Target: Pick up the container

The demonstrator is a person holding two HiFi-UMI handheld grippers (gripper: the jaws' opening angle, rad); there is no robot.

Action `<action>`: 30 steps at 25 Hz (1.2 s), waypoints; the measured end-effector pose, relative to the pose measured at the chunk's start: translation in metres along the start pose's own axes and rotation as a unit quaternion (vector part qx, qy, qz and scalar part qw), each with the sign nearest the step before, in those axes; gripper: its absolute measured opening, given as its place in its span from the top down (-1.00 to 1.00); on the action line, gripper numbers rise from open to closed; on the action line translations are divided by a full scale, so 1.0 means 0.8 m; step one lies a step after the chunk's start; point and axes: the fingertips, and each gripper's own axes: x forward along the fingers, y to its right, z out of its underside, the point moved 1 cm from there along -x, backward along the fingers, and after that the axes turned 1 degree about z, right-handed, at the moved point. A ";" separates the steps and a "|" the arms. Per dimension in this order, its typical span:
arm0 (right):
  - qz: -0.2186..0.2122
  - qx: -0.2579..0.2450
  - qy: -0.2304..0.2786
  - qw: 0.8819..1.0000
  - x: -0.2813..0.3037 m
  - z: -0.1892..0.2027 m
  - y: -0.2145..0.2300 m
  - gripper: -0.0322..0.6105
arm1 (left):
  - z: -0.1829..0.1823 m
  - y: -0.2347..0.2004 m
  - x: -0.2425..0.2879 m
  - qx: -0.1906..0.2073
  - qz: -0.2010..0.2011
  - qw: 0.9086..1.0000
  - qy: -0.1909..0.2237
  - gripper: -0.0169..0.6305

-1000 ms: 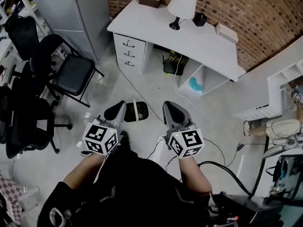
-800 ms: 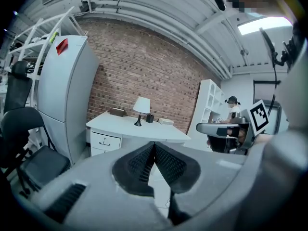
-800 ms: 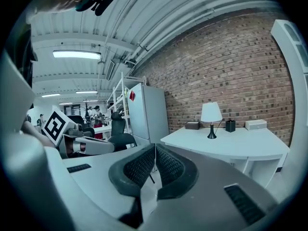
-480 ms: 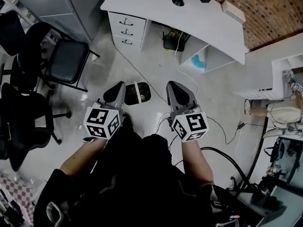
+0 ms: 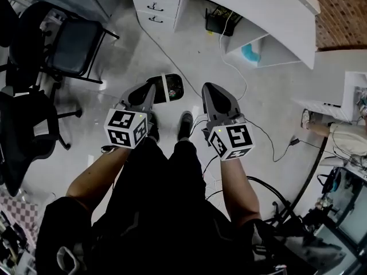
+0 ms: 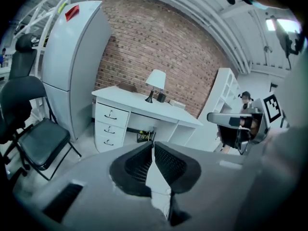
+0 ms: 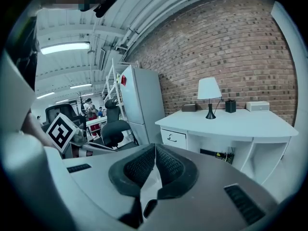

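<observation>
So, dark container (image 5: 174,88) sits on floor (image 5: 269,85) just past left gripper (image 5: 151,86), right gripper (image 5: 207,87) beside, both w/ jaws pressed together, empty; prob. light, stiff-walled, so grab rim or white band (image 5: 164,88) across top.

Black trousers (image 5: 166,182) — grey, marker-cubed left claw (image 5: 151,88), right claw (image 5: 207,89)

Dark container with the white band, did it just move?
No. The dark container with the white band stays in front of the white desk drawers; only the camera tilted.
</observation>
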 end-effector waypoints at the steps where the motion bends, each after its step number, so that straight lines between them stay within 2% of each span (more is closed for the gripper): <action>1: -0.005 -0.001 -0.005 1.000 0.006 0.008 0.006 0.87 | 0.007 -0.003 0.009 -0.002 -0.010 1.000 -0.002 0.92; 6: -0.029 -0.015 -0.037 0.999 0.045 0.052 0.037 0.87 | 0.049 -0.019 0.052 -0.018 -0.048 0.998 -0.020 0.91; 7: -0.032 -0.017 -0.045 0.998 0.052 0.063 0.045 0.87 | 0.058 -0.020 0.062 -0.018 -0.054 0.998 -0.025 0.83; 9: -0.042 -0.019 -0.065 0.997 0.064 0.088 0.055 0.87 | 0.081 -0.023 0.080 -0.035 -0.062 0.997 -0.039 0.55; 13: -0.066 -0.020 -0.093 0.993 0.082 0.134 0.060 0.87 | 0.132 -0.040 0.110 -0.069 -0.084 0.992 -0.062 0.54; 16: -0.081 -0.017 -0.108 0.991 0.093 0.165 0.067 0.87 | 0.174 -0.054 0.139 -0.069 -0.102 0.989 -0.087 0.54; 21: -0.081 -0.005 -0.132 0.988 0.110 0.212 0.078 0.87 | 0.244 -0.084 0.180 -0.084 -0.113 0.981 -0.134 0.46; 25: -0.088 -0.019 -0.147 0.985 0.123 0.256 0.085 0.87 | 0.293 -0.104 0.209 -0.069 -0.126 0.977 -0.159 0.39; 30: -0.093 -0.017 -0.164 0.982 0.137 0.299 0.095 0.87 | 0.344 -0.117 0.240 -0.097 -0.134 0.969 -0.183 0.33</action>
